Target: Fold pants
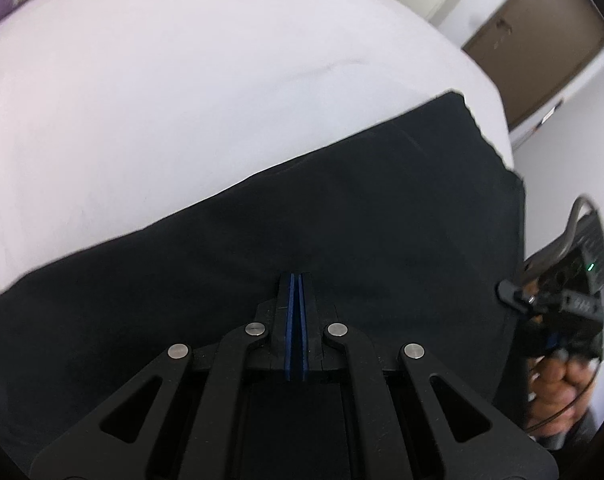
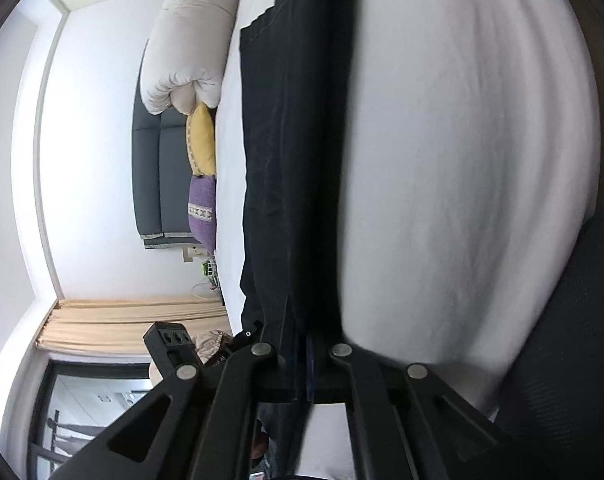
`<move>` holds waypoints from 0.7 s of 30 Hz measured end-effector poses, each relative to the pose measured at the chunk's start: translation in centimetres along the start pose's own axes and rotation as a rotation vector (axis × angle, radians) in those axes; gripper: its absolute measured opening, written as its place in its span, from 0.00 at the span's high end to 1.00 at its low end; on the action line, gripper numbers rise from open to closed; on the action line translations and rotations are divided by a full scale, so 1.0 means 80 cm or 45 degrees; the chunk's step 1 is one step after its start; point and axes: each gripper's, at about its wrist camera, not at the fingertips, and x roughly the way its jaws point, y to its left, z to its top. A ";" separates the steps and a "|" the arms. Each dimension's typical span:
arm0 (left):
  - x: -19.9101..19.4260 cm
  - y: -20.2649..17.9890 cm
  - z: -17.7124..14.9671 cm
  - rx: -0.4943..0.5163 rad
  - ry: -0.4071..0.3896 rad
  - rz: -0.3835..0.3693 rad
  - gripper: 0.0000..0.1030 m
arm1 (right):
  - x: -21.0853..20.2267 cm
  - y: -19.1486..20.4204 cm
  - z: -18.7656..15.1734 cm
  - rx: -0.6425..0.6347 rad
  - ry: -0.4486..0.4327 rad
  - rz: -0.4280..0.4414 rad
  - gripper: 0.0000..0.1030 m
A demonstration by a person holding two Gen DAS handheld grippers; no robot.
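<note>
Nearest in the left wrist view, the left gripper (image 1: 295, 280) has its blue-padded fingers (image 1: 289, 312) pressed together, tips down against the black pants (image 1: 342, 216); whether a layer of cloth is pinched between them I cannot tell, since nothing shows in the thin seam between the pads. The pants lie spread on the white bed sheet (image 1: 182, 100), their far edge running across it toward the bed's end.

In the right wrist view, the right gripper (image 2: 302, 344) is closed too, and the dark fabric runs straight out from between its fingertips as a taut band; it looks clamped on the pants' near edge. Beyond the pants, at the head of the bed, sit a yellow cushion (image 2: 202, 140), a purple cushion (image 2: 202, 208) and a rolled white duvet (image 2: 190, 40).

This reads as the grasp stage of a fold, both grippers set on the near edge. The next move likely calls for lifting both ends together and carrying them over toward the far edge, keeping the cloth tensioned so the crease stays straight
</note>
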 end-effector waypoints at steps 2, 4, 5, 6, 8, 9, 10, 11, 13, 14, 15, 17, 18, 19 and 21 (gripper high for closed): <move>0.000 -0.003 0.005 0.003 0.003 0.003 0.98 | 0.001 0.005 0.003 -0.015 0.013 0.004 0.99; -0.008 -0.012 0.011 0.013 -0.013 0.004 0.98 | -0.004 0.016 0.008 -0.037 0.011 0.016 0.91; -0.013 -0.018 0.014 0.020 -0.029 -0.009 0.98 | -0.011 0.021 0.013 -0.045 -0.014 0.014 0.88; -0.021 -0.019 0.015 0.027 -0.046 -0.020 0.98 | -0.007 0.026 0.019 -0.043 -0.034 0.015 0.80; -0.033 -0.031 0.018 0.048 -0.071 -0.038 0.98 | -0.022 0.030 0.037 -0.032 -0.103 0.031 0.74; -0.031 -0.041 0.026 0.065 -0.068 -0.032 0.98 | -0.027 0.027 0.046 -0.030 -0.118 0.027 0.74; -0.029 -0.045 0.027 0.081 -0.060 -0.020 0.98 | -0.032 0.025 0.055 -0.016 -0.140 0.021 0.75; -0.021 -0.049 0.027 0.094 -0.039 -0.002 0.98 | -0.035 0.021 0.061 -0.003 -0.148 0.027 0.75; -0.006 -0.043 0.021 0.079 0.008 0.018 0.98 | -0.038 0.008 0.070 0.023 -0.151 0.008 0.93; 0.001 -0.037 0.016 0.057 0.014 0.009 0.98 | -0.039 0.001 0.072 0.042 -0.148 0.002 0.95; 0.002 -0.032 0.013 0.036 -0.001 -0.013 0.98 | -0.041 -0.008 0.072 0.062 -0.145 0.019 0.97; 0.005 -0.025 0.012 -0.010 -0.010 -0.053 0.98 | -0.045 -0.018 0.070 0.060 -0.149 0.040 0.97; 0.001 -0.020 0.010 -0.009 -0.009 -0.056 0.98 | -0.046 -0.017 0.069 0.047 -0.148 0.045 0.96; 0.002 -0.023 0.010 0.003 -0.009 -0.049 0.98 | -0.048 -0.013 0.069 0.028 -0.147 0.047 0.92; -0.001 -0.029 0.010 0.023 -0.021 -0.033 0.98 | -0.064 -0.004 0.069 -0.014 -0.182 0.040 0.79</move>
